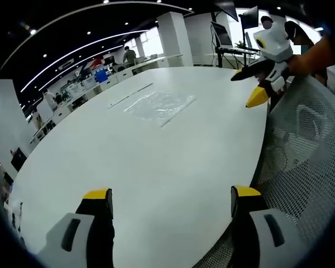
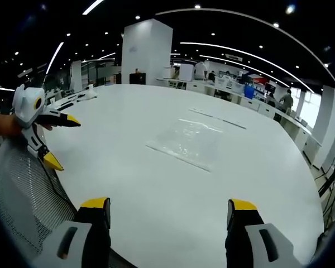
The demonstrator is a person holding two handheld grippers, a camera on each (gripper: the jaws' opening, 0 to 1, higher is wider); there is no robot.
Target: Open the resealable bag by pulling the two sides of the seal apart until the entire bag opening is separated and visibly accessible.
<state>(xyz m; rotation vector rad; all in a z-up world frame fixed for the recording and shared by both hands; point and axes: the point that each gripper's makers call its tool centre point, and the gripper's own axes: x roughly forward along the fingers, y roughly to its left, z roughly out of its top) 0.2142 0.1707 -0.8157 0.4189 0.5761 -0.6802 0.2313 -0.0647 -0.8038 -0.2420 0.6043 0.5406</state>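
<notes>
The left tool (image 1: 172, 201) is hanging over the near edge of the white worktop (image 1: 156, 162) with its jaws spread wide and nothing between them. The clear bag (image 1: 156, 106) is lying flat near the middle of the worktop, well apart from both tools, with its seal looking shut along one long edge. A mesh chair back (image 1: 307, 162) is standing at the worktop's edge between the two hands. The right tool (image 2: 170, 209) is likewise gaping with nothing in it, facing the bag across bare worktop. The film is thin, slick and lying flat, so a jaw coming down may be pressing both layers together and pinching them as one, or sliding the bag away; gripping below the seal could tear the film.
</notes>
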